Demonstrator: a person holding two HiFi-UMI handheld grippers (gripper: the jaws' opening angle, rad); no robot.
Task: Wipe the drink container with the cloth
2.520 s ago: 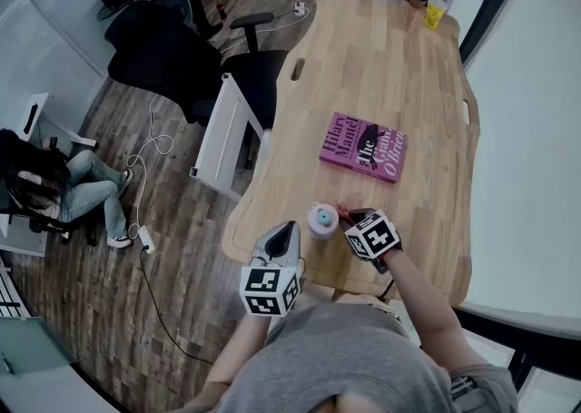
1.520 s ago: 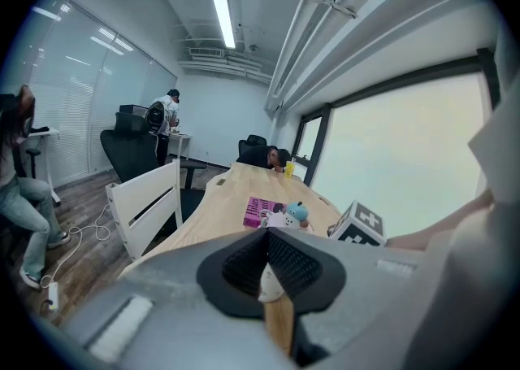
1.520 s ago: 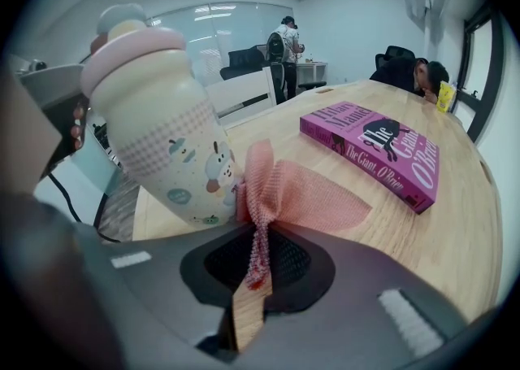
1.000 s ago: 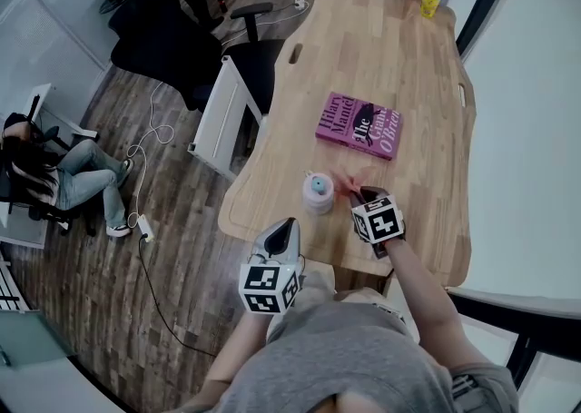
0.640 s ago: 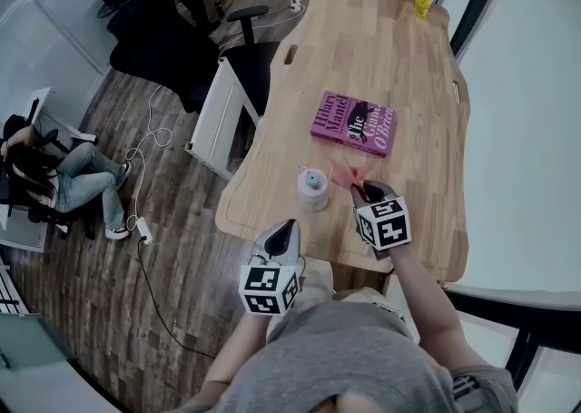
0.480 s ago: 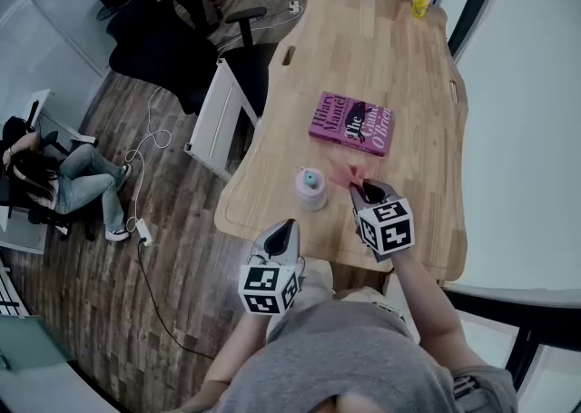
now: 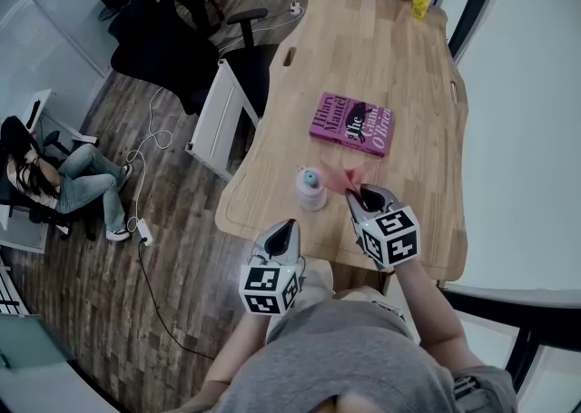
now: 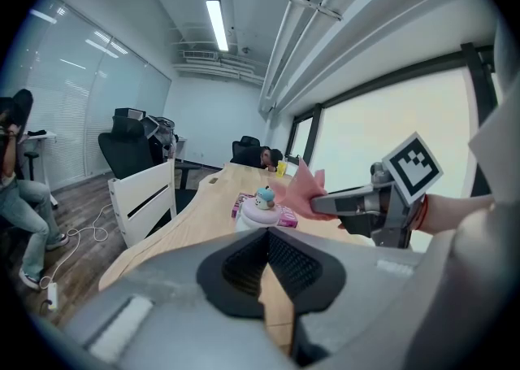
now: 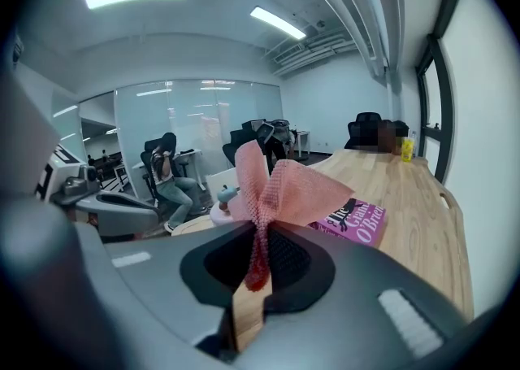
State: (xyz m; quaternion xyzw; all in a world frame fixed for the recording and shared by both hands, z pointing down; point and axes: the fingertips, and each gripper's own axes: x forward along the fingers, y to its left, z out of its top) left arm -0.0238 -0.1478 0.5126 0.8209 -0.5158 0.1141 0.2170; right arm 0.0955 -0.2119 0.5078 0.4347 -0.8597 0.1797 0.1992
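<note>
Head view: drink container [image 7: 310, 190] stands upright near the front edge of the wooden table [image 7: 381, 48], with the pink cloth [image 7: 342, 177] just beside it on the right, pinched in the closed jaws of the right gripper [image 7: 365, 195]. Left gripper [image 7: 283, 235] hovers off the table edge, jaws together on nothing. Purple book [image 7: 352, 123] lies beyond the container.

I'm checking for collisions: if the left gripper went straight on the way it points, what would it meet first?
Most likely the drink container, which stands almost dead ahead of the left gripper; depth is hard to judge.
</note>
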